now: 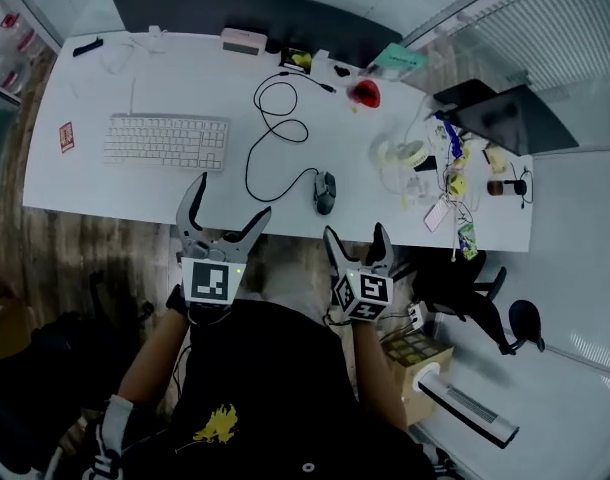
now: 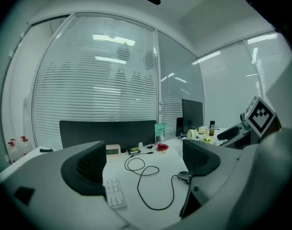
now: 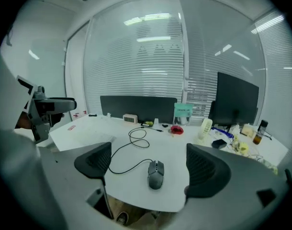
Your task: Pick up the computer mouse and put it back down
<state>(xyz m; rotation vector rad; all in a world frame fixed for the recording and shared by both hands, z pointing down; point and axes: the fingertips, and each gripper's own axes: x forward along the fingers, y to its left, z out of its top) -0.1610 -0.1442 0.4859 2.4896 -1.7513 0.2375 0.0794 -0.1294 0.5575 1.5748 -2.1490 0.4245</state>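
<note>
A dark grey computer mouse point(image 1: 325, 192) lies near the front edge of the white desk point(image 1: 85, 183), its black cable point(image 1: 270, 128) looping toward the back. My right gripper point(image 1: 356, 236) hovers just in front of the desk edge, slightly right of the mouse, open and empty. In the right gripper view the mouse point(image 3: 155, 174) lies ahead between the spread jaws, apart from them. My left gripper point(image 1: 228, 200) is open and empty at the desk's front edge, left of the mouse. The left gripper view has the mouse point(image 2: 184, 177) beside its right jaw.
A white keyboard point(image 1: 167, 141) lies left of the cable. A red object point(image 1: 365, 93), a small clock point(image 1: 243, 40) and a dark divider line the back. Clutter point(image 1: 445, 173) and a dark monitor point(image 1: 505, 118) crowd the right end. A cardboard box point(image 1: 415, 353) sits on the floor.
</note>
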